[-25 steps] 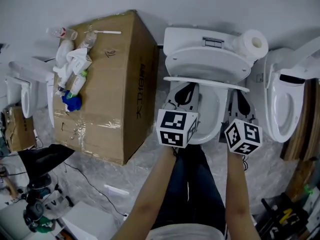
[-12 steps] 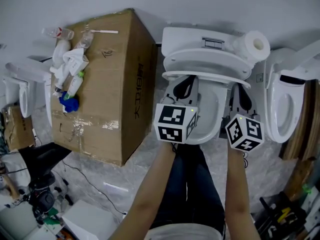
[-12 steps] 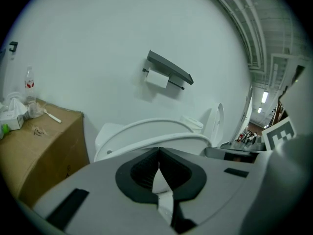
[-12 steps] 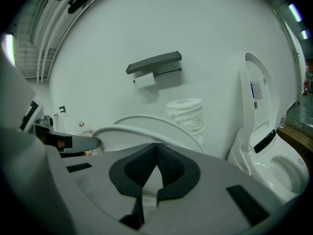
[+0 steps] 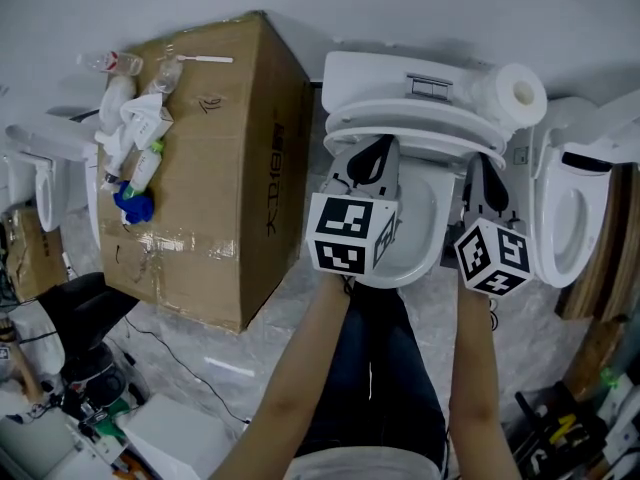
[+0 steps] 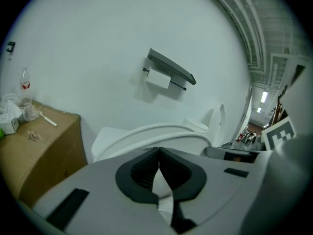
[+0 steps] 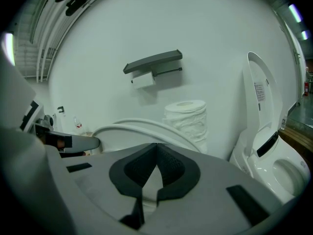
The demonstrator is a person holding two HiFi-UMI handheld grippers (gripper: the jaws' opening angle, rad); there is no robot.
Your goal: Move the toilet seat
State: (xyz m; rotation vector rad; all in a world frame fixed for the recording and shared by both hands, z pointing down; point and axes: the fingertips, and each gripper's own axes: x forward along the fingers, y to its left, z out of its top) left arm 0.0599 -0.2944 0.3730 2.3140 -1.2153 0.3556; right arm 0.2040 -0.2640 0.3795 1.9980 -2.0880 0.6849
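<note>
The white toilet seat [image 5: 412,140] stands raised, close to the lid [image 5: 410,113] and the tank [image 5: 400,73]; the bowl [image 5: 420,223] lies open below it. My left gripper [image 5: 382,150] is shut and empty, its tips against the seat's left part. On the right, my right gripper [image 5: 479,164] is also shut and empty, with its tips at the seat's right part. In the left gripper view the seat [image 6: 161,132] arcs just beyond the left gripper [image 6: 159,152]. In the right gripper view the seat [image 7: 142,127] curves past the right gripper [image 7: 156,147].
A big cardboard box [image 5: 210,178] with bottles and tubes on top stands left of the toilet. A toilet paper roll [image 5: 516,92] sits on the tank. Another toilet [image 5: 565,208] stands at the right. A paper holder [image 6: 168,70] hangs on the wall.
Both grippers have moved forward toward the tank. The seat has swung up further, closing most of the gap to the lid.
</note>
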